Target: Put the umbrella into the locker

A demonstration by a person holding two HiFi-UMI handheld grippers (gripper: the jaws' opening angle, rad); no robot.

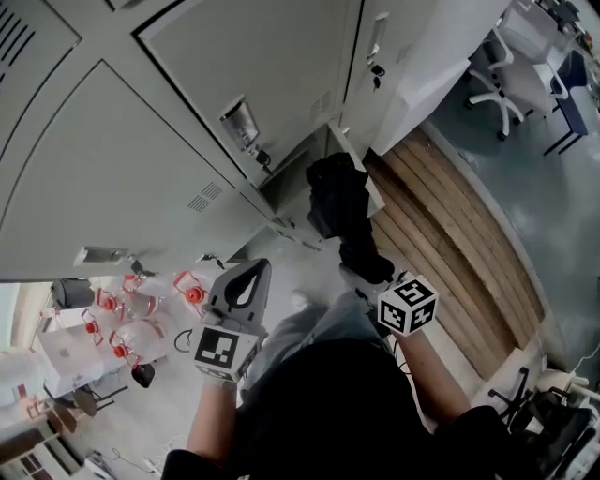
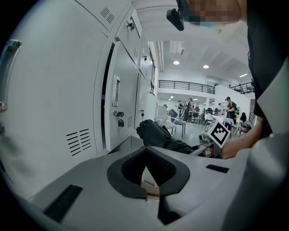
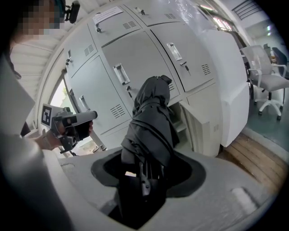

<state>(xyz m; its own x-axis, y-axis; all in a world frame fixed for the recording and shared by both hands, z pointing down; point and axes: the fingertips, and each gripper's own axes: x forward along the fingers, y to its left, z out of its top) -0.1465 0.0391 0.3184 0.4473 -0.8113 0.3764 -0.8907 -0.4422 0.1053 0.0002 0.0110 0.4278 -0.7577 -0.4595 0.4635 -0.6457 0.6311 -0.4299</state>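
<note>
In your right gripper view, the lower end of the umbrella (image 3: pixel 151 122) sinks into the dark between the pads of the right gripper (image 3: pixel 145 178), hiding the contact. In your head view, the umbrella covers that gripper's tips and most of the open locker (image 1: pixel 292 184). The people (image 2: pixel 187 107) down the hall are too small to tell.

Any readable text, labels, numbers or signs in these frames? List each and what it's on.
Nothing can be read.
White notice on the top row of the lockers: too blurred to read.
Right marker cube and left marker cube: black-and-white square patterns only, no letters or digits.
</note>
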